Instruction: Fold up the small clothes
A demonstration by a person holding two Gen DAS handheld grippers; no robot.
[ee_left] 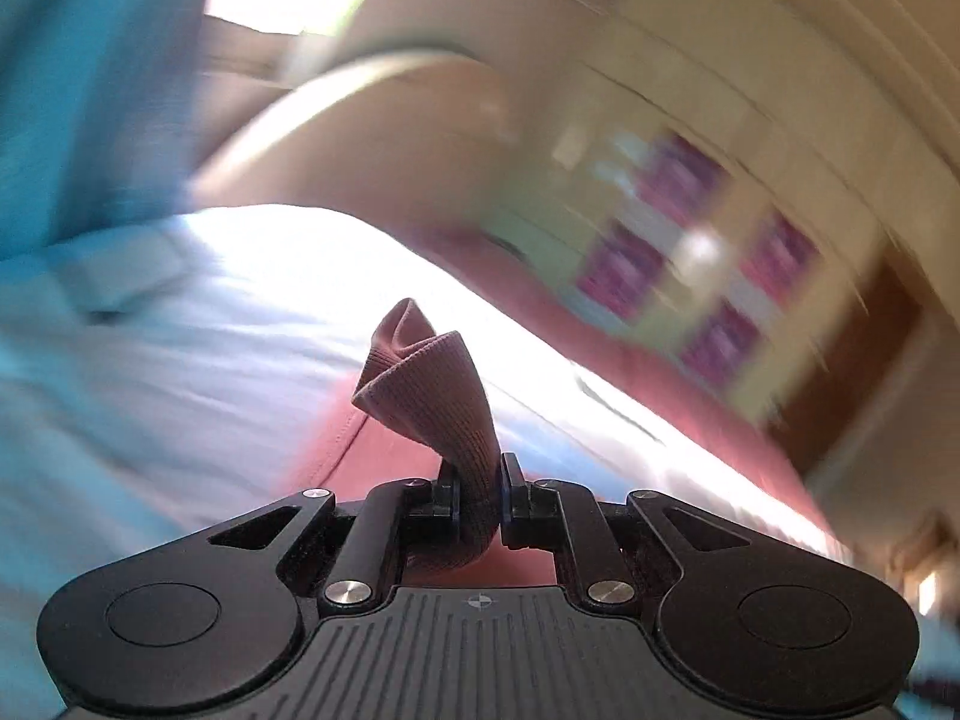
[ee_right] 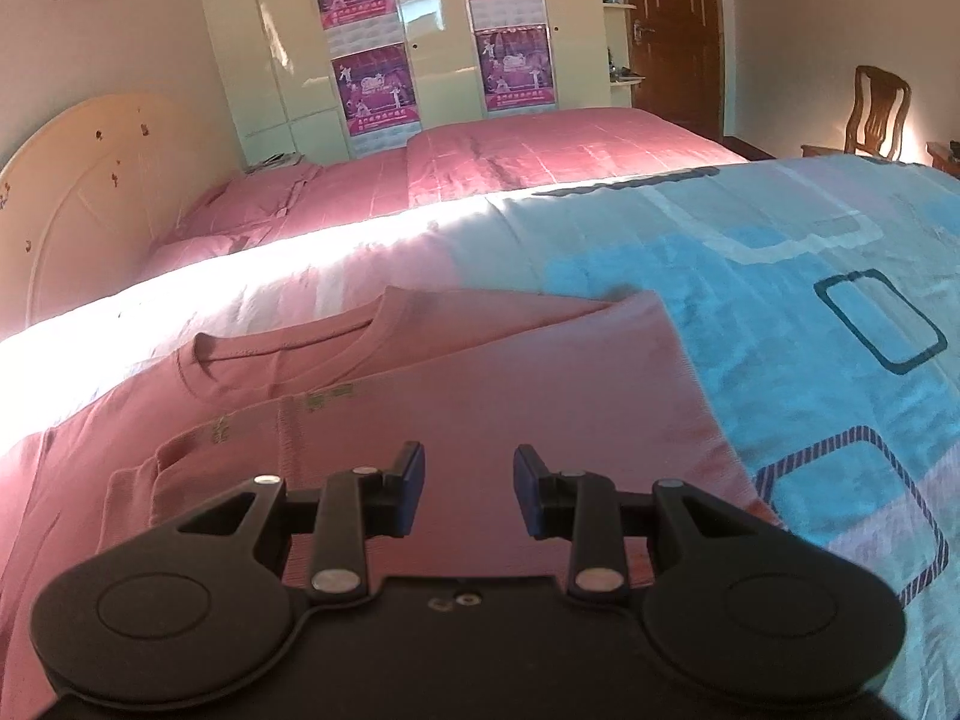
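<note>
A pink long-sleeved top [ee_right: 456, 372] lies on the blue-patterned bedspread [ee_right: 810, 276], collar toward the far side, with a part folded over its front. In the left wrist view my left gripper [ee_left: 480, 480] is shut on a bunched ribbed piece of the pink top [ee_left: 429, 387], which sticks up between the pads; the rest of this view is blurred. My right gripper [ee_right: 469, 489] hovers over the lower middle of the top, open, with nothing between its fingers.
A second bed with a pink cover [ee_right: 510, 156] and a cream headboard [ee_right: 78, 192] stands behind. A cream wardrobe with purple posters [ee_right: 372, 48], a brown door [ee_right: 672, 30] and a wooden chair [ee_right: 876, 114] line the far wall.
</note>
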